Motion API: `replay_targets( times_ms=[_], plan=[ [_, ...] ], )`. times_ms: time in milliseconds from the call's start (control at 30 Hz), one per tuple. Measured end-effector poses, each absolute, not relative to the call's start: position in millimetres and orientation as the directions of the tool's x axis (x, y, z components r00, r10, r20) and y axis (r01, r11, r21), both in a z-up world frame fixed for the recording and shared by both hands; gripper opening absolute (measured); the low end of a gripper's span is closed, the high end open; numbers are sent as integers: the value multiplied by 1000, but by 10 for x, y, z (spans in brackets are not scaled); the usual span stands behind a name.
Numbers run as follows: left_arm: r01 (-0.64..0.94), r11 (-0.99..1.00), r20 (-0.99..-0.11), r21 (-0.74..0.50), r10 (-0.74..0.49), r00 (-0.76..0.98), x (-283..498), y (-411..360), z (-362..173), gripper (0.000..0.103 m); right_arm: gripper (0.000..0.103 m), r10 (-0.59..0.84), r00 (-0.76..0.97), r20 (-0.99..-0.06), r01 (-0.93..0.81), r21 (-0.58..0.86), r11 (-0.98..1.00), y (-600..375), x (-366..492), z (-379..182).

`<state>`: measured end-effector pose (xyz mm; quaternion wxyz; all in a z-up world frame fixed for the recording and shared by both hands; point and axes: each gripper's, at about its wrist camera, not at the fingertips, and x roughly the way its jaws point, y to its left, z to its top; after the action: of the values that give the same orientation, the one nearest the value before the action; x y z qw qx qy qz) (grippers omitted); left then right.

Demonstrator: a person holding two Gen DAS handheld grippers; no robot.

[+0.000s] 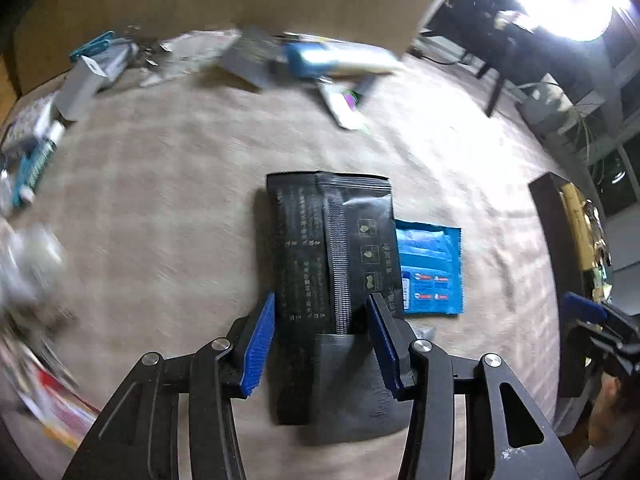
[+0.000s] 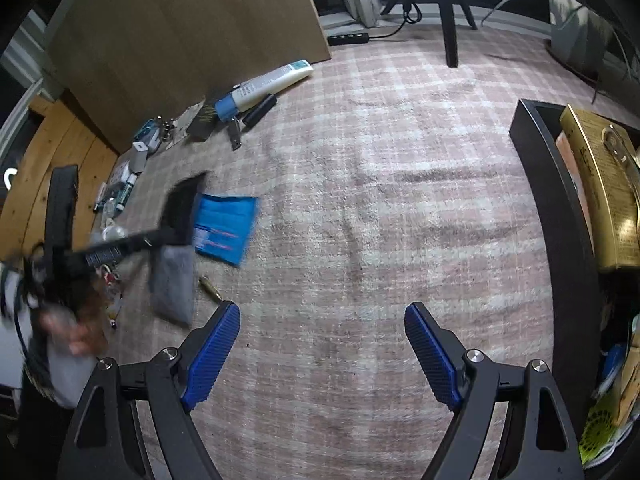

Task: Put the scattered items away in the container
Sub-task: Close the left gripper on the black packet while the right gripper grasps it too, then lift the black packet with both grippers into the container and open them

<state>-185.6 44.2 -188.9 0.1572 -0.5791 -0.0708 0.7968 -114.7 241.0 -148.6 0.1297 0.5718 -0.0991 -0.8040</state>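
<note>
In the left wrist view my left gripper (image 1: 322,340) is shut on a black foil packet (image 1: 320,240), which stays sharp while the carpet streaks past. A grey pouch (image 1: 356,392) lies under the packet's near end, between the fingers. A blue sachet (image 1: 432,272) sticks out behind the packet's right edge; I cannot tell whether it is carried along. The right wrist view shows the left gripper (image 2: 120,248) blurred, with the black packet (image 2: 184,208), grey pouch (image 2: 172,288) and blue sachet (image 2: 224,228). My right gripper (image 2: 322,344) is open over bare carpet. The black container (image 2: 560,240) stands at the right.
A gold box (image 2: 600,192) sits in the container. A white tube with a blue cap (image 2: 272,80), a black cylinder (image 2: 260,112) and small boxes (image 2: 138,156) lie along a leaning cardboard sheet (image 2: 180,40). A brass piece (image 2: 210,284) rests on the carpet. A chair leg (image 2: 450,20) stands behind.
</note>
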Motion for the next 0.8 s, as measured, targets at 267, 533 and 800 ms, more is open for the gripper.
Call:
replay_targets(
  times_ms=[267, 533, 800],
  plan=[
    [-144, -929, -883, -340, 368, -290, -1435, 673, -1881, 49, 46, -437, -206, -876, 136, 416, -899, 2193, -1426, -1663],
    [-150, -920, -880, -362, 391, -271, -1428, 659, -1886, 48, 34, -469, -105, -877, 92, 461, -882, 1957, -1563, -2043],
    [-178, -913, -879, -367, 403, -256, -1509, 706, -1867, 48, 27, -460, -107, -881, 107, 450, -887, 1807, -1704, -2083]
  ],
)
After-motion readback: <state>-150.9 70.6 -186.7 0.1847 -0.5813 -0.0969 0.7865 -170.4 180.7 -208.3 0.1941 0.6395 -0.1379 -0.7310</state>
